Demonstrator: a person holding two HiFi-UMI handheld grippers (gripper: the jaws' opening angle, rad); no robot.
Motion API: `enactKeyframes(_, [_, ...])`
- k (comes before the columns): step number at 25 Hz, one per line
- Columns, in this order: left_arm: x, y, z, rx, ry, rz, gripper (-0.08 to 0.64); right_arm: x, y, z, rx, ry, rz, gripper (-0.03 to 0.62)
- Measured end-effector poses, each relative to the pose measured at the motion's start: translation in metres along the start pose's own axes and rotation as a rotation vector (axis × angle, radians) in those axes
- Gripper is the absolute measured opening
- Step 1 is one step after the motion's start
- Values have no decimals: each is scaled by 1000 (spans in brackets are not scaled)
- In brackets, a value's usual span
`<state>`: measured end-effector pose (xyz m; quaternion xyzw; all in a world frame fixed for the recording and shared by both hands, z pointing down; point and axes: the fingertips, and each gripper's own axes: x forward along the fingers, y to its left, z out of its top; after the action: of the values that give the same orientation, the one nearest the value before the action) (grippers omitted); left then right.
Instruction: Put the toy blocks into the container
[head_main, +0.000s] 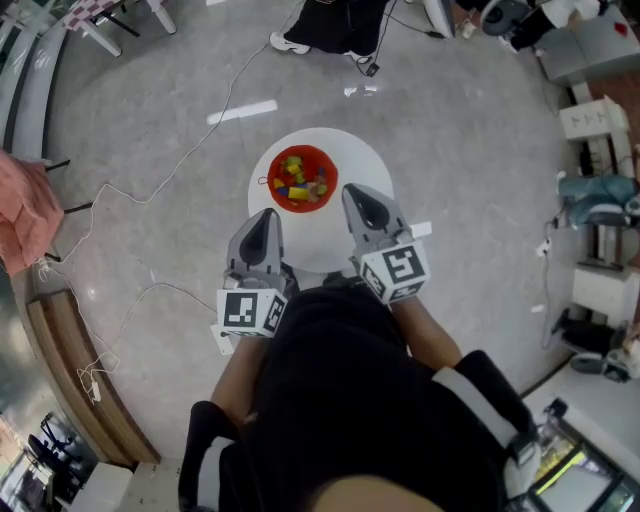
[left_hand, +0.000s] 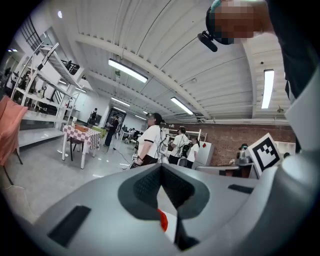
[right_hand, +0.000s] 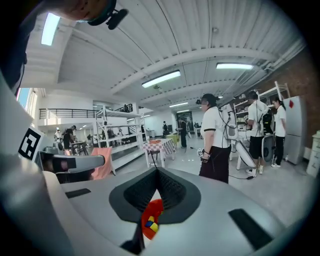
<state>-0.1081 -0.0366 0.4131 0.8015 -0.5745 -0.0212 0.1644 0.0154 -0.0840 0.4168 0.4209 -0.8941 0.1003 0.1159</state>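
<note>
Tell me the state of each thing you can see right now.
Left claw: shut, nothing between its jaws.
Right claw: shut, nothing between its jaws.
Container: upright on the white table, open-topped, blocks inside.
Toy blocks: piled inside the container; none seen loose on the table.

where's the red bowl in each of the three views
Head view: red bowl, centre, upper half, on the white round table.
Left gripper view: only a red sliver, low centre, in the slit between the jaws.
Right gripper view: low centre in the same slit, toy blocks inside.
Shared landmark: the white round table under it.
</note>
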Motion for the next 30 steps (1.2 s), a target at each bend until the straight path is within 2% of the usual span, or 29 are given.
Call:
enactKeyframes(9, [0, -4, -3, 10, -6, -3, -9, -24, 16, -30, 32, 4, -13, -2])
enactKeyframes(30, [-8, 6, -10, -1, 2, 16, -9, -17, 30, -36, 23, 37, 19, -5])
